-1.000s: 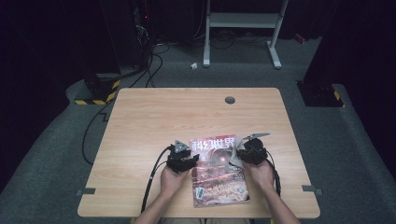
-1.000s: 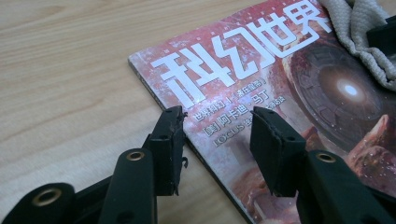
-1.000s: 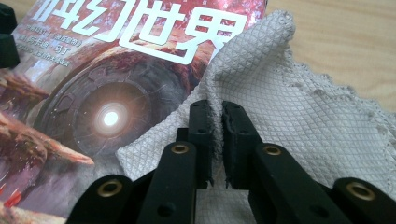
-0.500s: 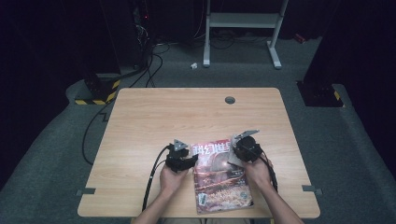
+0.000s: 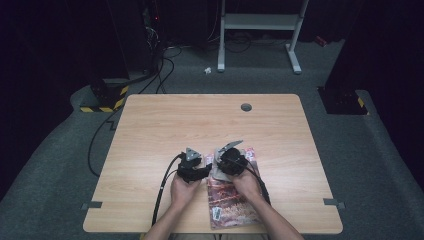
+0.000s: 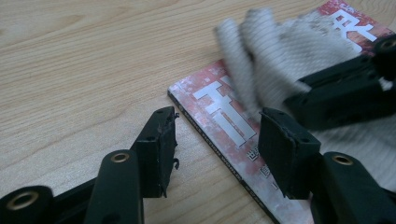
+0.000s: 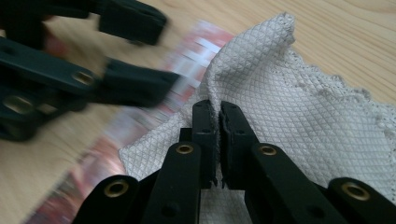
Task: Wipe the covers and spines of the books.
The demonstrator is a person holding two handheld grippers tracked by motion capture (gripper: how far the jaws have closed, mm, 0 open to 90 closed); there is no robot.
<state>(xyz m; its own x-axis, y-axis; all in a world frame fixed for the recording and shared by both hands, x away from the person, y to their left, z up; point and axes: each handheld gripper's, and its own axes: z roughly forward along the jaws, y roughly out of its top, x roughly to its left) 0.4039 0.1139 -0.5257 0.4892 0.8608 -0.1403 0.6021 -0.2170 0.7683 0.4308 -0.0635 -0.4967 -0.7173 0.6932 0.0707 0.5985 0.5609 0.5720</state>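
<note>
A red-covered magazine (image 5: 232,200) lies near the table's front edge. My right gripper (image 5: 225,162) is over its top end, shut on a fold of white quilted cloth (image 7: 299,107); the jaws (image 7: 218,109) pinch the fold upright. Just to its left my left gripper (image 5: 202,169) is open. Its jaws have just been opening. In the left gripper view the jaws (image 6: 217,126) straddle the magazine's (image 6: 224,116) corner without pressing it, one over bare wood, one over the cover. The blurred cloth (image 6: 280,42) hangs just beyond them.
The wooden table (image 5: 165,125) has a round cable hole (image 5: 246,107) at the back. A black cable (image 5: 162,190) trails from the left gripper off the front edge. On the floor behind stand a white frame (image 5: 260,25) and a yellow-black striped block (image 5: 105,97).
My right gripper has slid left across the magazine's top end with the cloth, ending close beside the left gripper. The left hand has stayed put.
</note>
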